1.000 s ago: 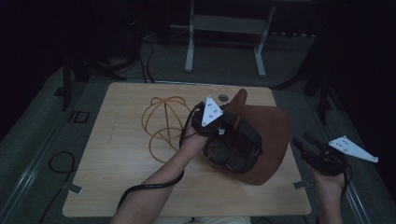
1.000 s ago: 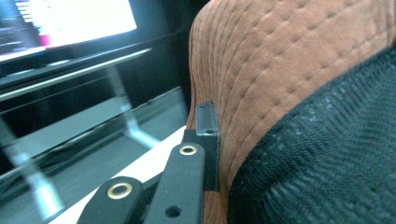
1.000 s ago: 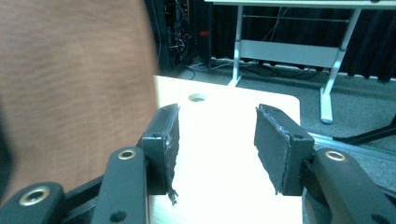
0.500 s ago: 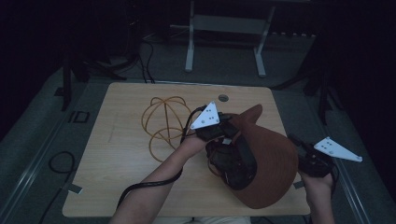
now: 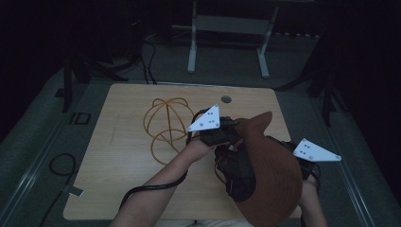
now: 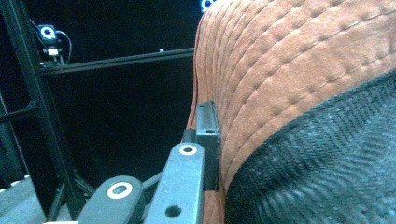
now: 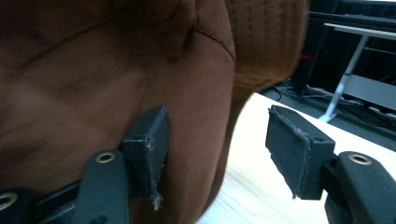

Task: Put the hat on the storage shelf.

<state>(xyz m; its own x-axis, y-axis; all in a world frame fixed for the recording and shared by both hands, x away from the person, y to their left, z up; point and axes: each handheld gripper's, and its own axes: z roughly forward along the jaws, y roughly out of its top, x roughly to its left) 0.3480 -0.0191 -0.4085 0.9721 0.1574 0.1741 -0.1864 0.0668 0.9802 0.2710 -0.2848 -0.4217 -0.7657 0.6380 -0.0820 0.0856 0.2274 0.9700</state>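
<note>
Brown hat [image 5: 272, 175] held tilted above table [image 5: 127, 156], brim pinched by left gripper [image 5: 222, 135]. Right gripper [image 7: 217, 154] spread beside crown; should be closed on brim before lifting.

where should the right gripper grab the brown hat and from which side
Take the stitched brim of the hat at its right edge, coming in from the right. The brim is thin and flat enough to slip between two pads, while the rounded crown is too wide. The right gripper is open beside the hat, one pad against the fabric. The left gripper looks clamped on the brim's other side, so a right-side grip would likely balance it.
</note>
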